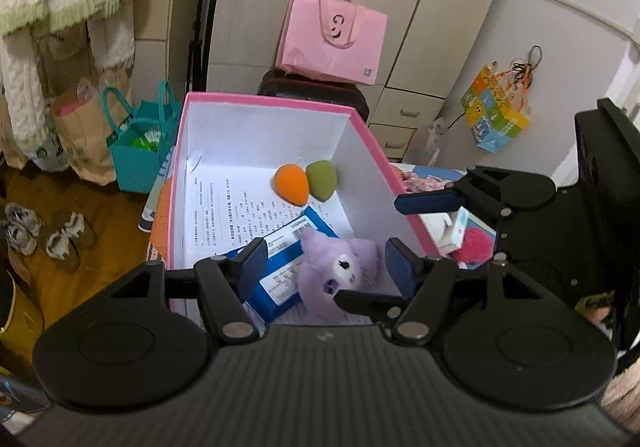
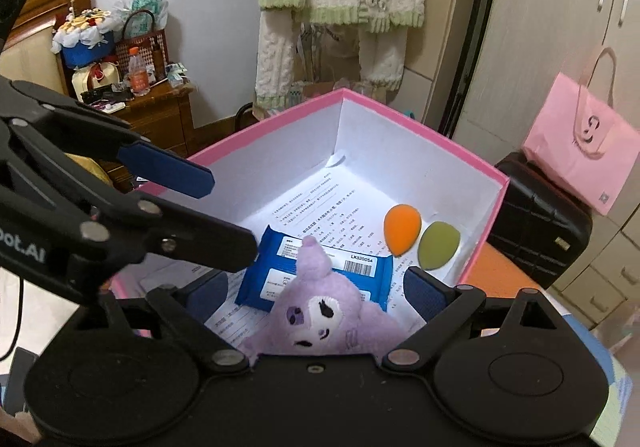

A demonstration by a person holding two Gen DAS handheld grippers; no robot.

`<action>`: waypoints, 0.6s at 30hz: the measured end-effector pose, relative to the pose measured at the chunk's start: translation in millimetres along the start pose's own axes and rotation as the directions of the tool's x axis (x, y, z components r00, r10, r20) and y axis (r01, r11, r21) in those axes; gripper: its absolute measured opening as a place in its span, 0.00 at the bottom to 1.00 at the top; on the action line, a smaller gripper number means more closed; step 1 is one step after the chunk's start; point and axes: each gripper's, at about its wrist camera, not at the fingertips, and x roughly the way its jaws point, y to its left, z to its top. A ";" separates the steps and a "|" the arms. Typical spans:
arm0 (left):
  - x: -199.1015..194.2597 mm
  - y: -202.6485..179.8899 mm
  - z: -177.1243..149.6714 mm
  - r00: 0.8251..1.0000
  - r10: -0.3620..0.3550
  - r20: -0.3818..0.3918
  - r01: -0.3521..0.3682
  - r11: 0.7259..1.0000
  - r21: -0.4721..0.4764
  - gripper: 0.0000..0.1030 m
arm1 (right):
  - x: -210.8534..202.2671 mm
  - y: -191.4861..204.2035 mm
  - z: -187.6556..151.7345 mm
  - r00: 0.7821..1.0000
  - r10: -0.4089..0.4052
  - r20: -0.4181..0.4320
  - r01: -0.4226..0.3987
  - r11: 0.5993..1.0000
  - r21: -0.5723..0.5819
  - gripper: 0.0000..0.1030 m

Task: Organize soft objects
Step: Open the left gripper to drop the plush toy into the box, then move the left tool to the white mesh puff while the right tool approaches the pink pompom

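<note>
A pink box [image 1: 256,100] [image 2: 420,123] with a white inside holds a printed sheet, an orange sponge [image 1: 291,184] [image 2: 401,224], a green sponge [image 1: 321,180] [image 2: 438,245], a blue wipes pack [image 1: 280,267] [image 2: 320,271] and a purple plush toy [image 1: 340,273] [image 2: 324,319]. The plush lies partly on the pack. My left gripper [image 1: 326,263] is open above the box's near end, its fingers either side of the plush. My right gripper [image 2: 316,295] is open over the plush too. Each gripper shows in the other's view, the right [image 1: 404,243] and the left [image 2: 228,215].
A pink paper bag [image 1: 332,35] [image 2: 580,163] sits on a black suitcase [image 2: 536,231] behind the box. A teal basket [image 1: 140,151] and shoes [image 1: 44,235] are on the floor at left. A pink fluffy item [image 1: 474,245] lies right of the box.
</note>
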 end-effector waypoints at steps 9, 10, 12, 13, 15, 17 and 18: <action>-44.4 -34.6 -10.7 0.999 -0.006 0.044 0.002 0.997 0.074 0.62 | -58.4 10.5 -16.7 0.996 -0.047 0.075 0.050 0.998 -0.049 0.94; -48.4 -38.9 -12.0 0.999 -0.007 0.047 0.003 0.997 0.083 0.62 | -64.2 11.3 -19.5 0.995 -0.049 0.081 0.054 0.997 -0.053 0.94; -54.4 -47.0 -14.9 0.999 -0.008 0.053 0.003 0.995 0.099 0.62 | -75.9 13.5 -25.5 0.994 -0.057 0.091 0.062 0.996 -0.059 0.94; -57.7 -51.7 -16.2 0.998 -0.011 0.054 0.005 0.994 0.108 0.62 | -80.8 14.4 -28.0 0.994 -0.060 0.096 0.067 0.996 -0.062 0.94; -62.4 -58.8 -17.3 0.999 -0.016 0.052 0.010 0.993 0.119 0.62 | -91.1 16.1 -33.1 0.992 -0.074 0.104 0.082 0.994 -0.070 0.94; -67.4 -68.7 -17.3 0.999 -0.025 0.047 0.018 0.990 0.143 0.63 | -101.1 15.6 -37.3 0.990 -0.085 0.109 0.093 0.993 -0.071 0.94; -69.3 -73.5 -17.0 0.999 -0.027 0.047 0.019 0.988 0.155 0.63 | -106.6 14.5 -39.7 0.990 -0.093 0.111 0.101 0.993 -0.069 0.94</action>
